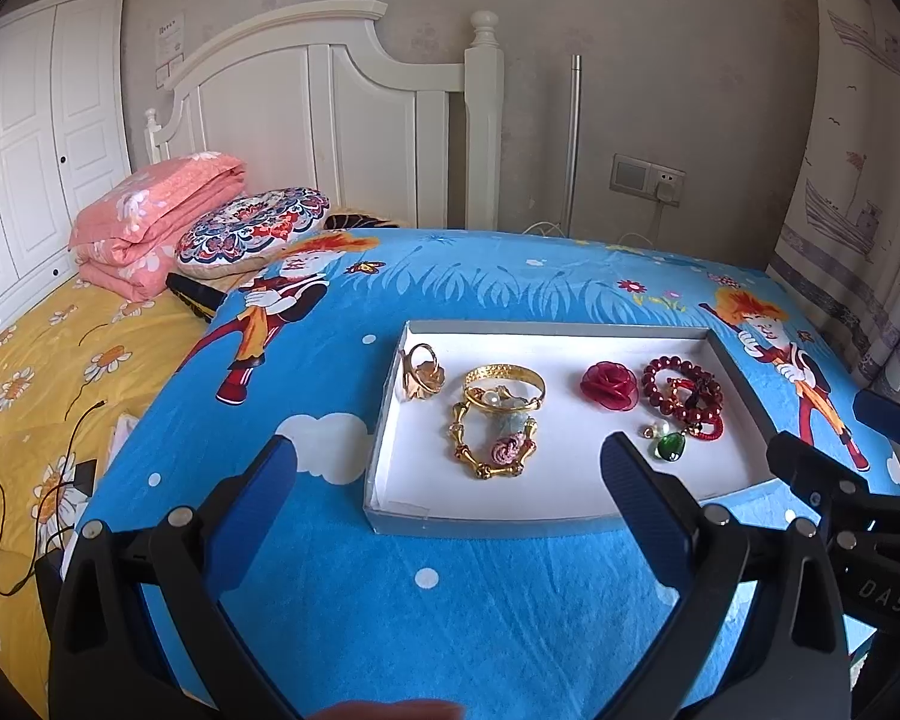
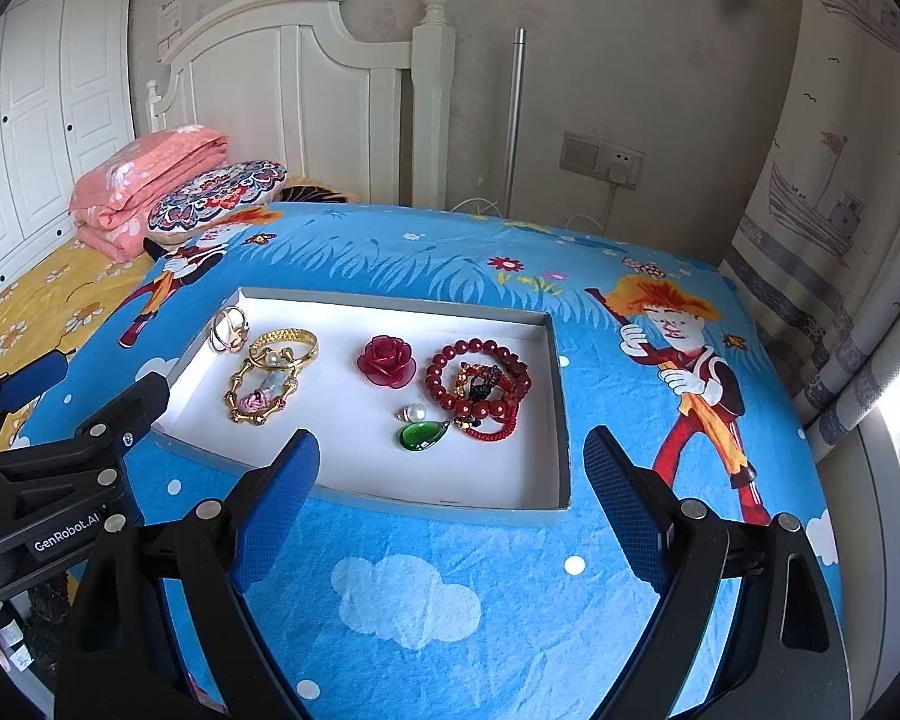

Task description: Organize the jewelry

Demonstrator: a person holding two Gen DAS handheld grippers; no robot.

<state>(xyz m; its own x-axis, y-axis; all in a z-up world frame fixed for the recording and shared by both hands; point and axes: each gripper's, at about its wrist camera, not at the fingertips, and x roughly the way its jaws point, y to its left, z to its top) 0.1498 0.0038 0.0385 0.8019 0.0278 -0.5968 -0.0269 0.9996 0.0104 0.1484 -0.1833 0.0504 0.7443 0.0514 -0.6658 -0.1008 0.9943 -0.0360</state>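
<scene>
A shallow grey tray (image 1: 384,444) (image 2: 561,420) with a white floor lies on the blue cartoon cloth. Inside sit a gold ring (image 1: 420,373) (image 2: 230,329), a gold bangle (image 1: 504,387) (image 2: 285,348), a gold link bracelet with a pink charm (image 1: 495,450) (image 2: 261,393), a red rose (image 1: 609,384) (image 2: 387,361), red bead bracelets (image 1: 684,393) (image 2: 480,384) and a green teardrop pendant (image 1: 668,447) (image 2: 420,435). My left gripper (image 1: 447,459) hangs open before the tray's near edge. My right gripper (image 2: 450,450) is open too, empty, over the tray's near right part.
The cloth-covered surface (image 1: 450,600) drops off at left onto a bed with a yellow flowered sheet (image 1: 42,372), a folded pink quilt (image 1: 156,210) and a patterned cushion (image 1: 252,228). A black cable (image 1: 60,480) lies on the bed. A curtain (image 2: 840,240) hangs at right.
</scene>
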